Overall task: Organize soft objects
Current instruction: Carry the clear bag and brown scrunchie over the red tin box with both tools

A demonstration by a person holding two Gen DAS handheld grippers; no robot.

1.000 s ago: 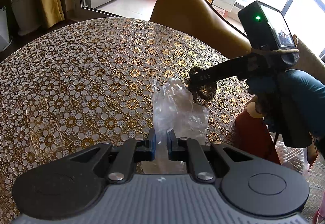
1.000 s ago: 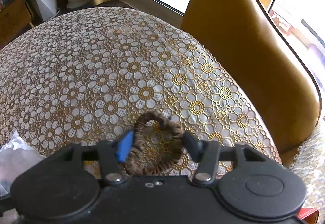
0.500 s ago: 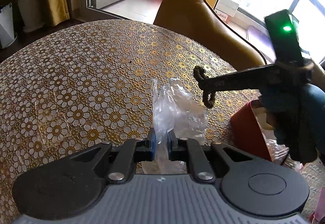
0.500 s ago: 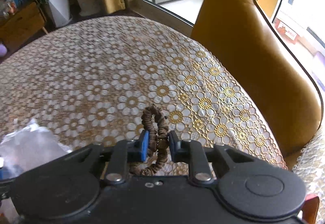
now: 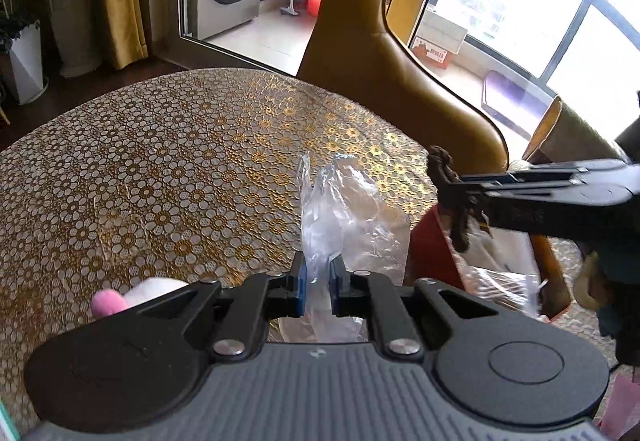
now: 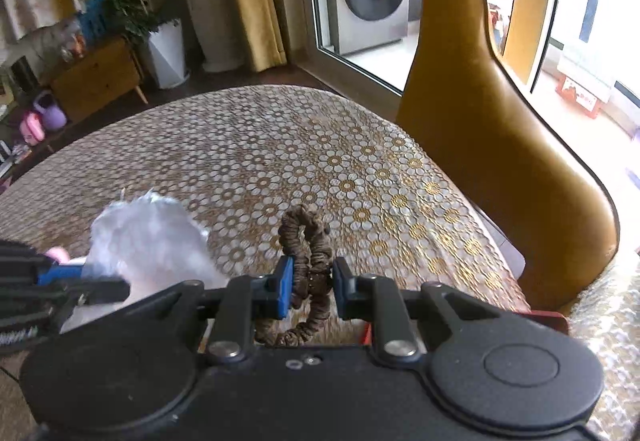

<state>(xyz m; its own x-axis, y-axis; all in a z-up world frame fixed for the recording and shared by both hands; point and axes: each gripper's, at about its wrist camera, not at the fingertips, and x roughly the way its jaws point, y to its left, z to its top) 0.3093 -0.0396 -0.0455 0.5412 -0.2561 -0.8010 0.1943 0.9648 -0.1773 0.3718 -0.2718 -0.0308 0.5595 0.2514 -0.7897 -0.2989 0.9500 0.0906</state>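
Observation:
My left gripper [image 5: 316, 277] is shut on a crumpled clear plastic bag [image 5: 352, 217], which stands up from between the blue pads above the table. My right gripper [image 6: 308, 281] is shut on a brown braided hair tie [image 6: 304, 233], squeezed into a narrow loop and held off the tabletop. In the left wrist view the right gripper [image 5: 452, 193] reaches in from the right, with the hair tie [image 5: 440, 165] hanging at its tip just right of the bag. The right wrist view shows the bag [image 6: 148, 233] and the left gripper [image 6: 100, 281] at its lower left.
A round table with a gold floral cloth [image 5: 160, 181] fills the middle. A red box [image 5: 436, 253] holding plastic-wrapped items sits at the table's right edge. A mustard chair [image 5: 380, 81] stands behind. A pink-and-white plush [image 5: 120, 297] peeks out beside my left gripper.
My right gripper closed on the hair tie, squeezing its loop flat, and lifted it off the table. Both grippers rose and drew back; the left one kept hold of the bag.

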